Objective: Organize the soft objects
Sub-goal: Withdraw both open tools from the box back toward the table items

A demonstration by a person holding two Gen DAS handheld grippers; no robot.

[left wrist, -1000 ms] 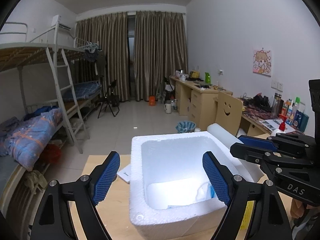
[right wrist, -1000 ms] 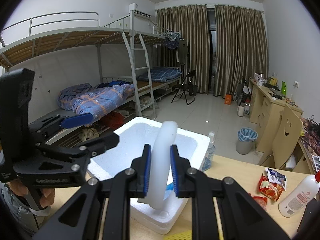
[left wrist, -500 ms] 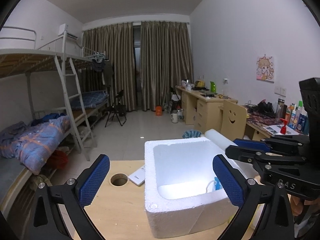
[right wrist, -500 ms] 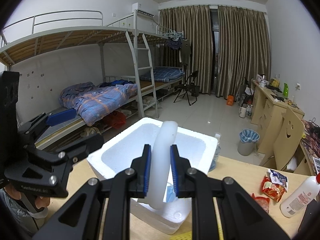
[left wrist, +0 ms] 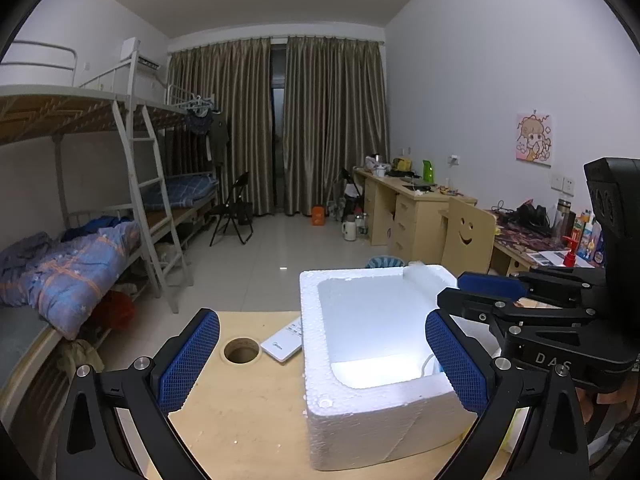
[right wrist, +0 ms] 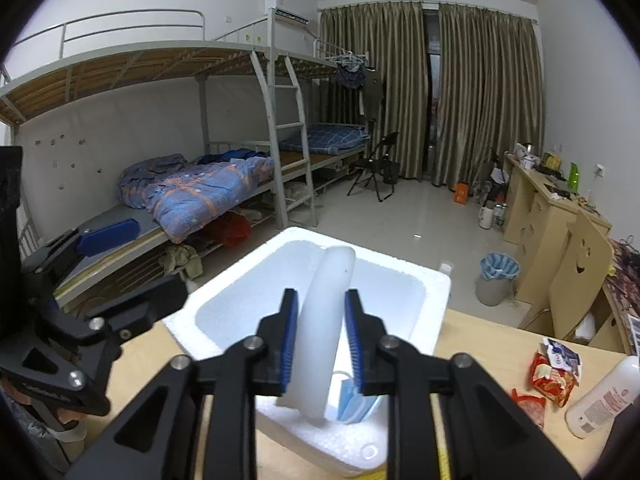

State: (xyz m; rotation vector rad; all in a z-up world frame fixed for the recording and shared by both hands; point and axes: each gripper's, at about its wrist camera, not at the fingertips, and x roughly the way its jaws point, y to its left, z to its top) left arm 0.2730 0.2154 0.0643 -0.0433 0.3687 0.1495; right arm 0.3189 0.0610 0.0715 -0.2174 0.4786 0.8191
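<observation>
Place: I'm looking into a dormitory bedroom.
Landmark: metal bunk bed [right wrist: 208, 128] with ladder and rumpled quilt [right wrist: 200, 188].
Opposite the bunk: wooden desks [left wrist: 412, 208].
Beyond the bunk: drawn curtains [left wrist: 280, 124].

One foam box [right wrist: 404, 292], two snack packets [right wrist: 554, 368].

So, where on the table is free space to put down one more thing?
Bare wood lies left of the foam box, in front of the round hole and the white remote. Another free patch lies between the box and the snack packets. It is crowded by the white bottle and inside the box, where the foam strip and a mask sit.
</observation>
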